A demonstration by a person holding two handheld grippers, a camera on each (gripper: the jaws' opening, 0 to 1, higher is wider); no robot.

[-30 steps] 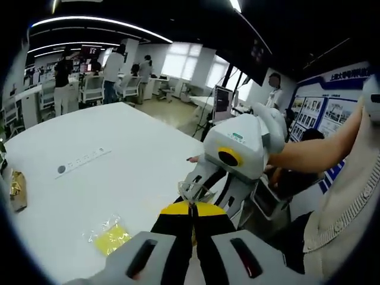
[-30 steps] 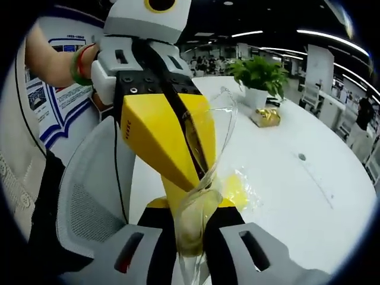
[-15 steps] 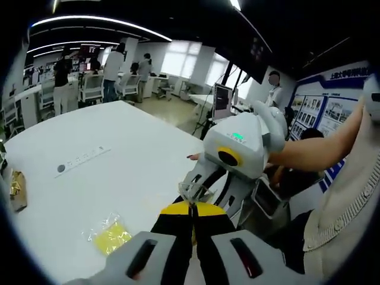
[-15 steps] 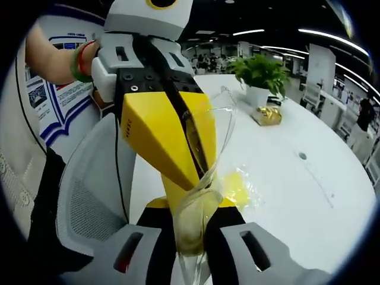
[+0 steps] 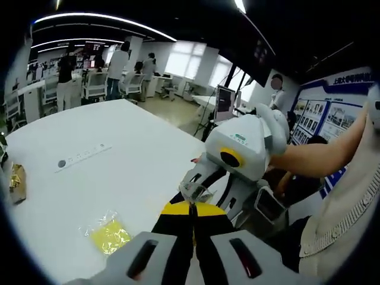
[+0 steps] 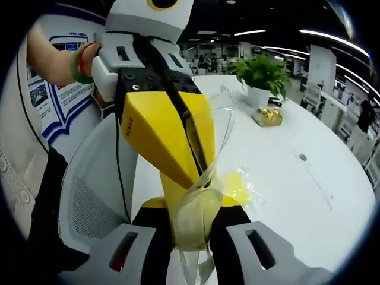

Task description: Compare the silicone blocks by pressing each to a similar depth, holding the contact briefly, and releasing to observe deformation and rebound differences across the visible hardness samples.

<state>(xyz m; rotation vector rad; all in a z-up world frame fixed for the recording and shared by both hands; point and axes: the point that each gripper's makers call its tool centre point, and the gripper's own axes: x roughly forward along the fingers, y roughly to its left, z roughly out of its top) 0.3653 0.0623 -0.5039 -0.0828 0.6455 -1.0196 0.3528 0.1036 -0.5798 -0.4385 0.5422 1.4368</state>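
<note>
the left gripper (image 6: pixel 196 160) and the right gripper (image 6: pixel 191 228) meet nose to nose above a white table (image 5: pixel 119 160), both narrowed onto one clear plastic bag (image 6: pixel 205 178) holding a pale yellow silicone block (image 6: pixel 193 222). on the table, a second yellow silicone block in a bag (image 5: pixel 110 233) lies near the grippers. a potted plant (image 6: pixel 261 77) stands far off, a gold wrapped item (image 6: pixel 267 117) beside it.

Your right claw (image 6: pixel 191 222) grips a clear, glossy plastic bag (image 6: pixel 205 172) around a smooth, pale yellow block (image 6: pixel 191 222). The left claw (image 6: pixel 196 163) looks like matt yellow plastic. The white surface (image 5: pixel 119 154) is smooth, with a soft sheen.
</note>
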